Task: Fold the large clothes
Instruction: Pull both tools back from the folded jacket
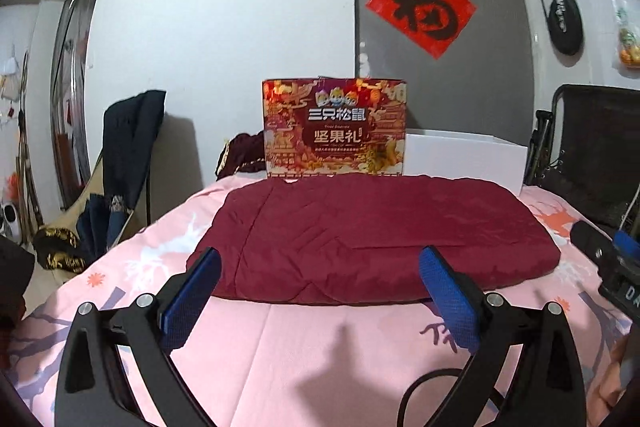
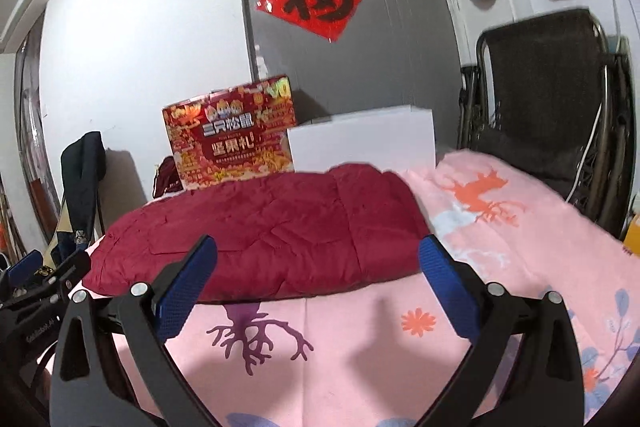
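A dark red padded garment (image 1: 372,235) lies folded into a thick rectangle on the pink patterned bed sheet (image 1: 320,347). My left gripper (image 1: 320,267) hovers open just in front of its near edge, with nothing between the blue pads. In the right wrist view the same garment (image 2: 264,231) lies ahead and slightly left, and my right gripper (image 2: 318,259) is open over its near right part, holding nothing. The right gripper's body (image 1: 608,267) shows at the right edge of the left wrist view. At the left edge of the right wrist view sits the left gripper (image 2: 44,283).
A red gift box (image 1: 335,129) and a white box (image 1: 464,155) stand at the far edge of the bed against the wall. A folding chair (image 2: 552,107) is at the right, and a chair draped with dark clothes (image 1: 128,163) at the left. A cable (image 1: 428,387) lies near me.
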A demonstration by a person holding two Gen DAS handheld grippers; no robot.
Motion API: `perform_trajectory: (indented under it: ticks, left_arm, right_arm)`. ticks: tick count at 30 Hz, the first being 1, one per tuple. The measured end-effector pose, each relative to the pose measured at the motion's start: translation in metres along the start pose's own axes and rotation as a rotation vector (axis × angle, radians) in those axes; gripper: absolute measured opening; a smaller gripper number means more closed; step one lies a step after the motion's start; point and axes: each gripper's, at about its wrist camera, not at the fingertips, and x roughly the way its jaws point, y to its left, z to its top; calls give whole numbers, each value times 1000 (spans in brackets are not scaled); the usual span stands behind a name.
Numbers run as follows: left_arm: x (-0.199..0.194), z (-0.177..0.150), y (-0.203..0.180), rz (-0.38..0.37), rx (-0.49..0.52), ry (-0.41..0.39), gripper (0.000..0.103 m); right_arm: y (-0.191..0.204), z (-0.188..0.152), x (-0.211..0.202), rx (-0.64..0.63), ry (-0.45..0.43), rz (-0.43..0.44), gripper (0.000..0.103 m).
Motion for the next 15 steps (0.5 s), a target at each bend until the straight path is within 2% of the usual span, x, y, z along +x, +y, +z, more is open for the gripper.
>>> perform_trajectory:
  ticks: [4, 8, 15]
  left_arm:
    - [-7, -2, -4, 3, 22, -5, 100]
    - [-8, -2, -6, -30, 24, -2, 100]
    - [-6, -2, -2, -58, 12, 13, 100]
  right_arm:
    - [2, -1, -1, -10, -9, 16, 99]
    - [6, -1, 4, -40, 14, 9, 99]
    - [12, -3, 3, -81, 6, 22, 99]
